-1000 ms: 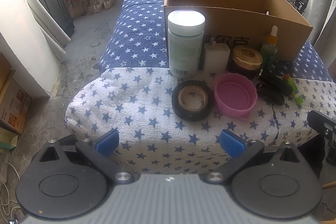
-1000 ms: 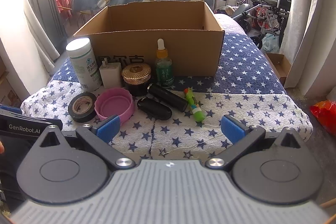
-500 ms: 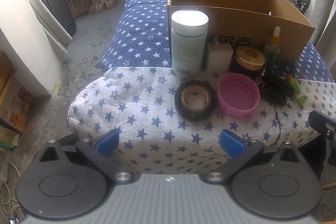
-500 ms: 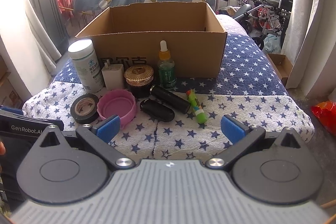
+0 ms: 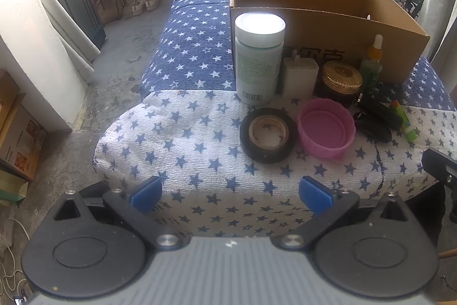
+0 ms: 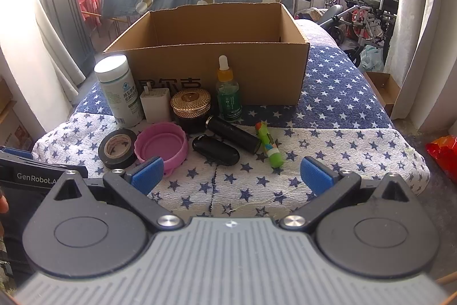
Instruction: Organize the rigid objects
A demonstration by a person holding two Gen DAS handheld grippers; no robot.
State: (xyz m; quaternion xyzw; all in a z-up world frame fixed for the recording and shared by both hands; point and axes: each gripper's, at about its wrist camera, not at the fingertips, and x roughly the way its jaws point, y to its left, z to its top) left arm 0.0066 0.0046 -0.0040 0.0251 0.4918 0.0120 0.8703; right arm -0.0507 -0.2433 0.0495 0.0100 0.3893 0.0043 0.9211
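While jaws gape, bed edge point(image 5: 182, 190) near, box point(image 6: 217, 67) beyond

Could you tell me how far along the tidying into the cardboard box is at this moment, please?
Nothing looks done: what shows of the cardboard box interior is bare. Nothing is in hand: the left gripper and right gripper are both open and hold nothing, short of the items. All is left: white bottle, charger, gold-lidded jar, dropper bottle, tape roll, pink lid, two black items, green tube.
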